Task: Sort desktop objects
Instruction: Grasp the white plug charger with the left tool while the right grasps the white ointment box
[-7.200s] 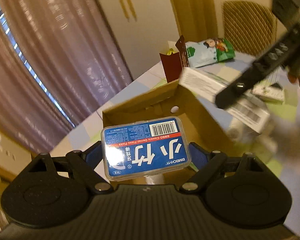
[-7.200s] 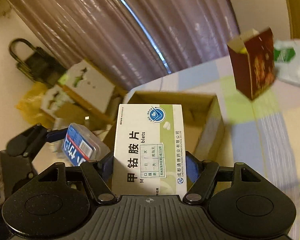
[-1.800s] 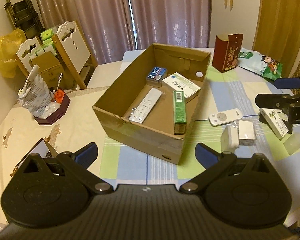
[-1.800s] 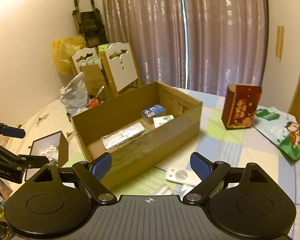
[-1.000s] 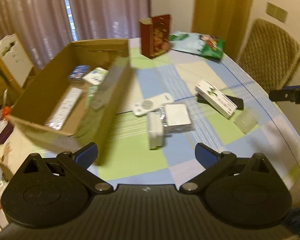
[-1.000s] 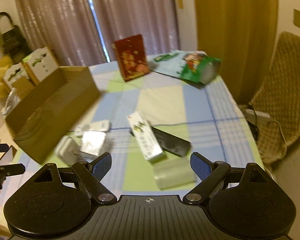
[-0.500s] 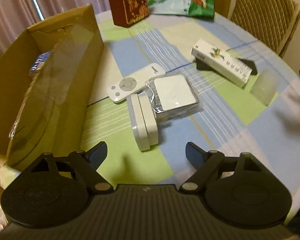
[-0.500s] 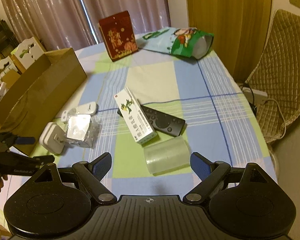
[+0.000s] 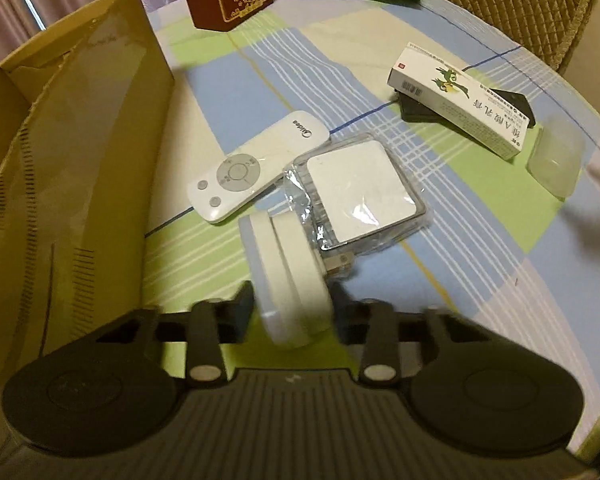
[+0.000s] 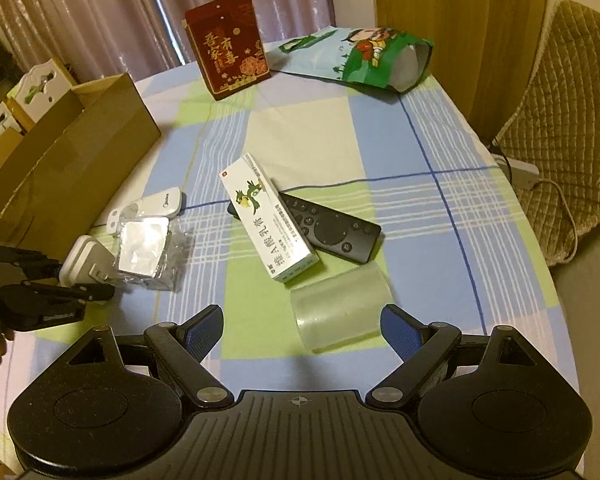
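Beside the cardboard box, left gripper jaws closing around the white adapter (bagged charger touching); right gripper spread wide above the frosted cup.

You have two remotes on the checked tablecloth: one white remote and one black remote (partly under a carton). You have one long medicine carton, one frosted plastic cup lying on its side, and two white plug adapters: one bare adapter, one bagged adapter in clear wrap. Count one brown cardboard box, one dark red gift box standing upright, one green snack bag, and one quilted chair at your table's edge.
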A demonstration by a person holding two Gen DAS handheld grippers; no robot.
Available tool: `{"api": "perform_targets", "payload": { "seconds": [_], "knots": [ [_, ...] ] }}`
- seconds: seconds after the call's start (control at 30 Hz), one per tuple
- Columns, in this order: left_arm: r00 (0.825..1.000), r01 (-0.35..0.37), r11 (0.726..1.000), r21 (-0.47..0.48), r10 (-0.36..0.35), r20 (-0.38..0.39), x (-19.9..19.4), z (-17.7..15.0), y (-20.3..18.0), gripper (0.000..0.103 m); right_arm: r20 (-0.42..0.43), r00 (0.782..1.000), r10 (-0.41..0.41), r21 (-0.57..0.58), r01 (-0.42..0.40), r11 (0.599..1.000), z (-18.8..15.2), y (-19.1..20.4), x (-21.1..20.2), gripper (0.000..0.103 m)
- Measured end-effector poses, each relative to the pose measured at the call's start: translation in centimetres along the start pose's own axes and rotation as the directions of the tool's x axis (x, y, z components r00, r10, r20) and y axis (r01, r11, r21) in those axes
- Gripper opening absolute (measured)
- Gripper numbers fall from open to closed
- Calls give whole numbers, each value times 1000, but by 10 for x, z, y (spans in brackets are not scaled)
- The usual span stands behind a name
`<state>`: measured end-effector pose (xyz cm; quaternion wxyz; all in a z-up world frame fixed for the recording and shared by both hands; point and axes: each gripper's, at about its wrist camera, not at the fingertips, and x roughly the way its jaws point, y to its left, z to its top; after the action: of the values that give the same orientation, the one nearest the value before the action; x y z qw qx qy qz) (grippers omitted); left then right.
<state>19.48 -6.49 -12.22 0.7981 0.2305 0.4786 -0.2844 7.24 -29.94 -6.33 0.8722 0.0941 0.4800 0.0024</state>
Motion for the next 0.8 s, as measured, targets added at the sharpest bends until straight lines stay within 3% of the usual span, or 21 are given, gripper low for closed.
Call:
{"api": "perform_targets", "payload": {
  "seconds": [0.17, 0.37, 0.57, 0.73, 0.77, 0.8],
  "knots": [
    [1000, 16, 1000, 3, -17, 20, -5, -4, 3, 27, 34, 999, 25, -121, -21, 992, 13, 12, 18, 88],
    [998, 40, 999, -31, -39, 44, -28, -15, 6, 27, 67, 996, 59, -333, -33, 942, 31, 38, 54, 88],
    [997, 37, 996, -78, -32, 66, -54, -27, 8, 27, 30, 997, 72, -412, -53, 910, 45, 48, 92, 88],
    [997, 24, 991, -129, -15, 72, -70, -41, 13, 27, 6, 1000, 17, -464, -12, 886, 48, 49, 118, 88],
    [997, 21, 990, -140, -10, 72, -72, -44, 14, 27, 5, 1000, 5, -470, -2, 883, 48, 48, 122, 85],
    [997, 17, 989, -149, -6, 72, -74, -48, 16, 27, -4, 1000, -3, -476, 1, 879, 47, 47, 125, 64]
  ]
}}
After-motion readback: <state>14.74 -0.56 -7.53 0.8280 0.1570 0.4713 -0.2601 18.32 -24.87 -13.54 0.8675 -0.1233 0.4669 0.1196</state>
